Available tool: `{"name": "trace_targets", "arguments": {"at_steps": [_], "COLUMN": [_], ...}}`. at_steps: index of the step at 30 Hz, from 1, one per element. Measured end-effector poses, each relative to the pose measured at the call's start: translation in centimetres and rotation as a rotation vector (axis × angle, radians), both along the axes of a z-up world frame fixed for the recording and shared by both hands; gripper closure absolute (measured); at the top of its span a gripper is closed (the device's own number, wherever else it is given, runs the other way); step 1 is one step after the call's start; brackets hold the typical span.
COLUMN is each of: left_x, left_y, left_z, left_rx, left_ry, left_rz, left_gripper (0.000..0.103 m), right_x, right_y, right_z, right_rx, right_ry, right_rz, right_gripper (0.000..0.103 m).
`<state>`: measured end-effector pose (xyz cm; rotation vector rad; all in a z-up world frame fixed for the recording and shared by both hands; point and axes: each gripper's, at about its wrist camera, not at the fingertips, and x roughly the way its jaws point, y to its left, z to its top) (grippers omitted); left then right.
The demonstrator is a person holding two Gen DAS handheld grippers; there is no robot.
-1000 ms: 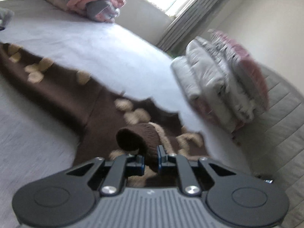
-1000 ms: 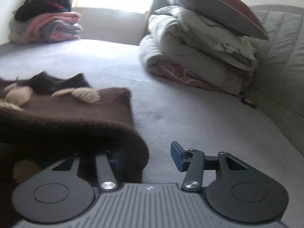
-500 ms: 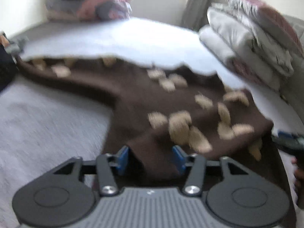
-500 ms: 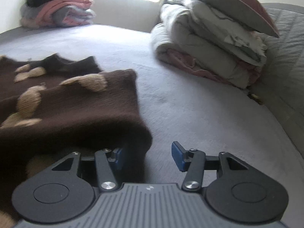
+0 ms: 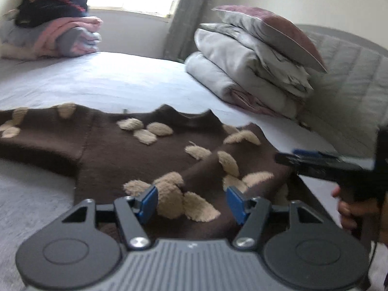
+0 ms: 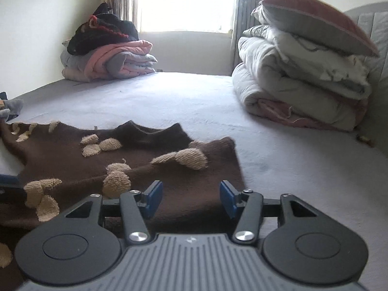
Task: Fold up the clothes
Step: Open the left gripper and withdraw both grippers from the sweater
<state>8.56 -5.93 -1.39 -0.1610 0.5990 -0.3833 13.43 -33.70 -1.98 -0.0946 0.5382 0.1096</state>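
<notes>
Your left tongs [image 5: 191,200] stand wide open, the blue pads [image 5: 148,200] well apart and holding nothing; they hover low over the near hem of the brown sweater [image 5: 135,155], with a tuft of its tan patches showing between the pads, though you cannot tell whether a pad touches the knit. Your right tongs [image 6: 191,197] are likewise spread wide and empty, poised over the near right part of the sweater [image 6: 194,194], close to its right edge. The sweater lies spread flat on the bed [image 6: 278,150], neckline away from you, one sleeve [image 5: 36,138] stretched out to the left, and a fold of cloth runs across the body. In the left wrist view your right hand [image 5: 351,212] appears at the right edge gripping the dark handle of the other tool, whose arm [image 5: 312,161] reaches in over the sweater's right side. At the head of the bed, by the padded grey headboard [image 6: 371,24], folded duvets [image 6: 291,92] are stacked with a reddish pillow [image 6: 315,21] on top. In the far left corner stands a second pile of pink and grey blankets [image 6: 114,63] topped by dark garments [image 6: 101,31]. A bright window [image 6: 186,2] with curtains lies between the two piles.
</notes>
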Motion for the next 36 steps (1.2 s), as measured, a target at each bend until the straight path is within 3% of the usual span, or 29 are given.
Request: {"name": "trace_targets", "arguments": {"at_steps": [3,8,11,14,22,31,36], "left_x": [0.1,0.4,0.0,-0.2,-0.6,1.9,4.4], "left_y": [-0.3,-0.6,-1.1,-1.4,0.2,4.4,6.6], "left_z": [-1.2,-3.3,-3.6,-3.1,0.0,3.2,3.3], "left_rx": [0.017,0.031,0.060,0.074,-0.022,0.093,0.189], "left_ry": [0.014,0.041,0.012,0.001,0.003,-0.039,-0.052], "left_rz": [-0.011,-0.011,-0.023,-0.014,0.044,0.176,0.272], "left_gripper": [0.039,0.038,0.033,0.032,0.027,0.009,0.001], "right_x": [0.1,0.9,0.7,0.5,-2.1,-2.3,-2.7], "right_y": [0.7,0.3,0.1,0.7,2.0,3.1,3.2], "right_z": [0.0,-1.9,-2.3,-1.7,1.6,3.7,3.9], "right_rx": [0.038,0.022,0.051,0.042,0.050,0.118,0.142], "right_ry": [-0.013,0.098,0.083,0.076,0.062,0.070,0.070], "right_rz": [0.023,0.037,0.022,-0.005,-0.015,-0.049,-0.073], "right_gripper": [0.048,0.047,0.047,0.047,0.041,0.037,0.035]}}
